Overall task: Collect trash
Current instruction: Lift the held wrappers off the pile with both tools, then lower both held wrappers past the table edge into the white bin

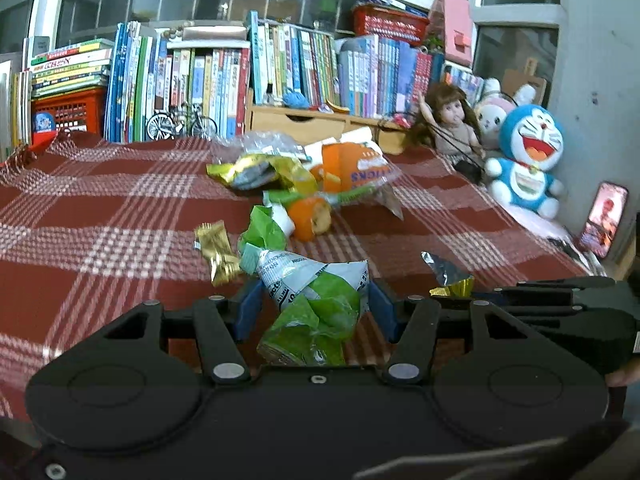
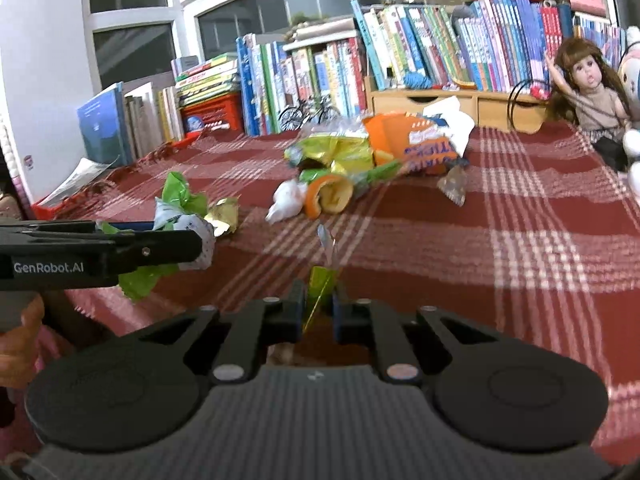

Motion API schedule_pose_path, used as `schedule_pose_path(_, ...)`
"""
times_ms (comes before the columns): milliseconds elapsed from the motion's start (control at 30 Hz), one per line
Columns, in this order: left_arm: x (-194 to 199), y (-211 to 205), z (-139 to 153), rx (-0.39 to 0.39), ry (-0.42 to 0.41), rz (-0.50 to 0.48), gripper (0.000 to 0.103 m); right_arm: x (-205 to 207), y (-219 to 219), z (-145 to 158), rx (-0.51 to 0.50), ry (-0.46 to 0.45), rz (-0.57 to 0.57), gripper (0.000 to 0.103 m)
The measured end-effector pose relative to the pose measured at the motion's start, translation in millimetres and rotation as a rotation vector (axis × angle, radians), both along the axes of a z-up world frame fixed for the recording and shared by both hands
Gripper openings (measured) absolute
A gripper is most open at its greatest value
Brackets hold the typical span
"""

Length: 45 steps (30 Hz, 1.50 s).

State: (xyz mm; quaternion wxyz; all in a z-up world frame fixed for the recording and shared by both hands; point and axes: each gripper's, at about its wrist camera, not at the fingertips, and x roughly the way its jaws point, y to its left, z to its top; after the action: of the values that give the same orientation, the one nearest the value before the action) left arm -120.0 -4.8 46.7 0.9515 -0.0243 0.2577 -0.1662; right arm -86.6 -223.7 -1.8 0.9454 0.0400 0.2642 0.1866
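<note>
Two grippers each carry one piece of trash over the red plaid tablecloth (image 1: 100, 208), and the job now is to bring both loads away without dropping them or snagging the litter left behind. The pile of wrappers (image 1: 320, 168), with its orange snack bag (image 2: 412, 144), is the landmark: it lies farther back on the cloth, toward the row of books (image 1: 208, 76), and still waits to be collected. Nearer than the pile, the left gripper (image 1: 314, 304) has its blue pads pressed on both sides of a crumpled green-and-white plastic bag (image 1: 316, 292), the jaws standing about half apart around its bulk. The bag is loose and springy, so the squeeze should be kept even; part of it hangs below the jaws and could drag on the cloth unless carried high. An orange peel (image 1: 310, 220) lies between that bag and the pile, and a gold candy wrapper (image 1: 216, 252) sits to the left of the bag, both free on the cloth. To the right of the pile and closer in, the right gripper (image 2: 320, 304) is closed almost fully on a thin gold-and-silver foil wrapper (image 2: 322, 280), which stands up between the pads. Foil that slight slips easily, so that hand should travel smoothly and stay level.
</note>
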Motion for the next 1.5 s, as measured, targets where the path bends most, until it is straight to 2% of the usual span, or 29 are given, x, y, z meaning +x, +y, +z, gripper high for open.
schedule_pose_path(233, -37.3, 0.7, -17.1, 0.029, 0.07, -0.048, 0.055, -34.0, 0.8, -12.9, -0.006, 0.072, 0.048, 0.017)
schedule_pose_path(467, -50.9, -0.7, -51.5, 0.062, 0.209, -0.069, 0.054, -52.1, 8.6, -37.8, -0.035, 0.157, 0.087, 0.017)
schedule_pose_path(600, -49.5, -3.9, -73.7, 0.11, 0.268, -0.071, 0.053, -51.7, 11.3, -56.9, -0.051, 0.216, 0.092, 0.017)
schedule_pose_path(1100, -30.6, -10.3, -156.7, 0.169, 0.5, -0.052, 0.053, -43.7, 13.9, -127.2, -0.078, 0.403, 0.104, 0.017)
schedule_pose_path(1400, -21.8, -16.0, -185.1, 0.185, 0.542, -0.055, 0.053, -37.0, 21.5, -147.1, -0.096, 0.447, 0.13, 0.019)
schedule_pose_path(1500, -15.0, -17.3, -201.7, 0.184, 0.583, -0.033, 0.053, -30.9, 21.4, -159.2, -0.094, 0.48, 0.116, 0.019)
